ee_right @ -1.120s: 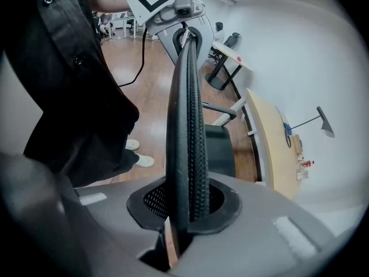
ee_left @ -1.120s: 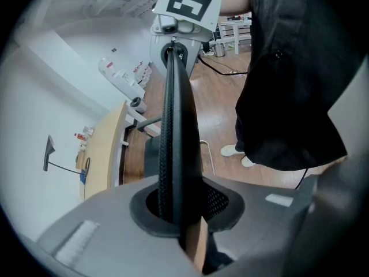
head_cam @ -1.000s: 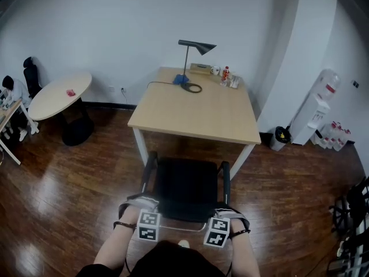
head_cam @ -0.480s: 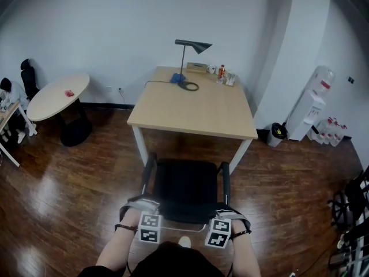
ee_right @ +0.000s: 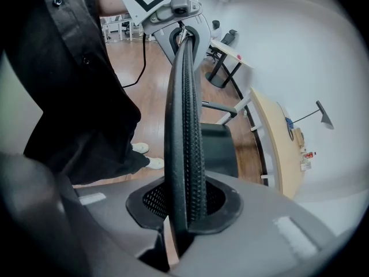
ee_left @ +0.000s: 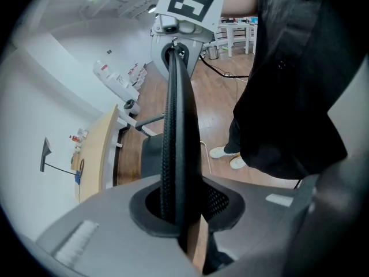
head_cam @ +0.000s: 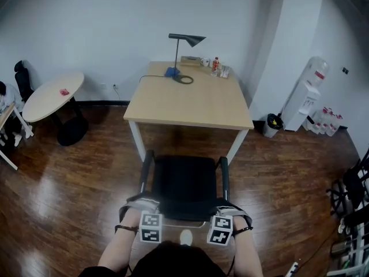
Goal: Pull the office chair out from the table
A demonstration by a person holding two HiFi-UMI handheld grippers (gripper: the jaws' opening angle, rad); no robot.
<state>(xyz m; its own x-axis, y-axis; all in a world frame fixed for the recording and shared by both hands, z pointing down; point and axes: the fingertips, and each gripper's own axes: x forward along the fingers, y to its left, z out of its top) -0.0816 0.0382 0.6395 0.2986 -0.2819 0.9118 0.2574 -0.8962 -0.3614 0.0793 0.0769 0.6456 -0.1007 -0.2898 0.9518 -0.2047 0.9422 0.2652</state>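
1. Two grippers hold one office chair [head_cam: 184, 186]. The left gripper [head_cam: 147, 211] and the right gripper [head_cam: 222, 212] clamp the top edge of its backrest [head_cam: 183, 211], one near each upper corner, and both point steeply down.
2. The left gripper view shows the jaws drawn nearly together. The thin black mesh edge of the backrest is pinched between them and runs straight up the frame.
3. The right gripper view shows the same hold from the other corner, with the jaws a narrow gap apart and the rim pressed between the pads.
4. Since a second ago the chair has come away from the surface [head_cam: 184, 105]. Then, the front of the seat lay almost at the surface's near edge. Now a wider strip of wooden floor [head_cam: 75, 172] shows between the two, and the armrests stand clear of the white legs.
5. Neither grip has changed in that time, and both marker cubes sit at the same corners of the backrest.
6. The whole surface now sits higher and farther off in the head view. The lamp [head_cam: 181, 39] and the bottles [head_cam: 215, 65] remain at its far edge by the wall.
7. The person's white shoe [head_cam: 185, 237] shows on the floor just behind the chair, between the two grippers.
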